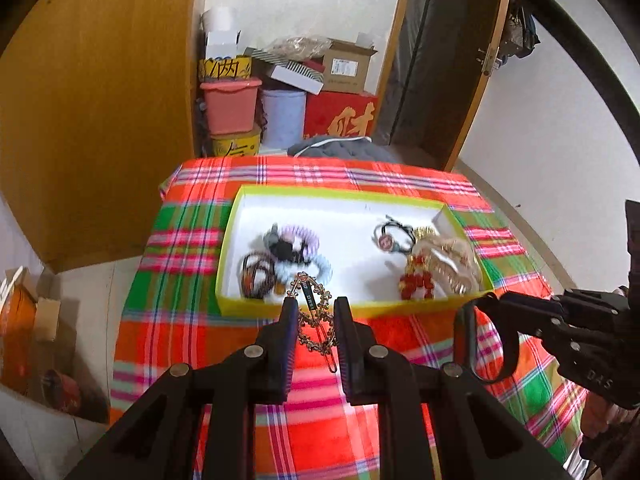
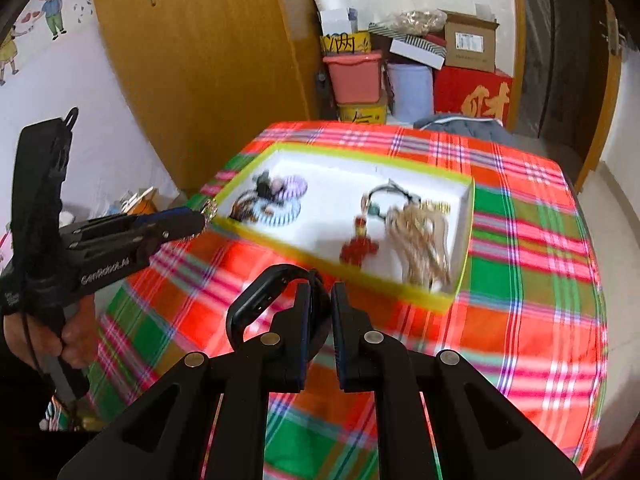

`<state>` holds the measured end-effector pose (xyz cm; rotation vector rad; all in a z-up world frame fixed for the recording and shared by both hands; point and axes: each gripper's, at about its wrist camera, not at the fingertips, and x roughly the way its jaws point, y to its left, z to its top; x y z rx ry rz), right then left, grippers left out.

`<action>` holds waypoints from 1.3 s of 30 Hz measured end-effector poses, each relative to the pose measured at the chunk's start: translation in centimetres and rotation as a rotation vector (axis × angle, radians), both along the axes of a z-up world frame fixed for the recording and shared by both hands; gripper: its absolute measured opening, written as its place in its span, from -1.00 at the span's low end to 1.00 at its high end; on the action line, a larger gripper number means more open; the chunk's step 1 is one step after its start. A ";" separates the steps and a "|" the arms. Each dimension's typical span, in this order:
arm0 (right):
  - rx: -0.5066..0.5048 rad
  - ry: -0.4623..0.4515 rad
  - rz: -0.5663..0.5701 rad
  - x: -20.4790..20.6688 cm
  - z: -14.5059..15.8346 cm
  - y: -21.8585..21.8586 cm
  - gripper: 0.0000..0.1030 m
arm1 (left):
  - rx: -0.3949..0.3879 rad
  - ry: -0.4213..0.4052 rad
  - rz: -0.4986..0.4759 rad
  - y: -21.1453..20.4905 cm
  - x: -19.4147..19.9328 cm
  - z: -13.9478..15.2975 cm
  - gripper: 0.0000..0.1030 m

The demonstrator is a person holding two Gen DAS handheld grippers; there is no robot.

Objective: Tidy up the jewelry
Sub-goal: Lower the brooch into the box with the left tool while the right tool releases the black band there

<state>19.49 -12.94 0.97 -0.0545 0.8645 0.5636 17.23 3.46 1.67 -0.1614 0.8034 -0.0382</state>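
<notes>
My left gripper (image 1: 315, 307) is shut on a beaded gold hair clip (image 1: 314, 320) and holds it above the near rim of a yellow-edged white box (image 1: 280, 191). My right gripper (image 2: 320, 294) is shut on a black wristband (image 2: 258, 302), held above the plaid cloth in front of the box (image 2: 440, 300). In the box, hair ties (image 1: 280, 256) lie at the left and gold and red ornaments (image 1: 436, 268) at the right. The left gripper also shows in the right wrist view (image 2: 204, 216), and the right gripper with the band shows in the left wrist view (image 1: 492, 336).
The table carries a red, green and pink plaid cloth (image 1: 320, 420). Behind it stand stacked tubs and cardboard boxes (image 1: 288, 92) and a wooden wardrobe (image 1: 100, 100). A grey garment (image 1: 340, 148) lies at the table's far edge.
</notes>
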 end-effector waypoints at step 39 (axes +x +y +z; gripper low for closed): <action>-0.071 0.056 0.000 11.6 -4.2 4.7 -0.79 | -0.023 0.077 0.017 3.3 7.6 -5.1 -0.91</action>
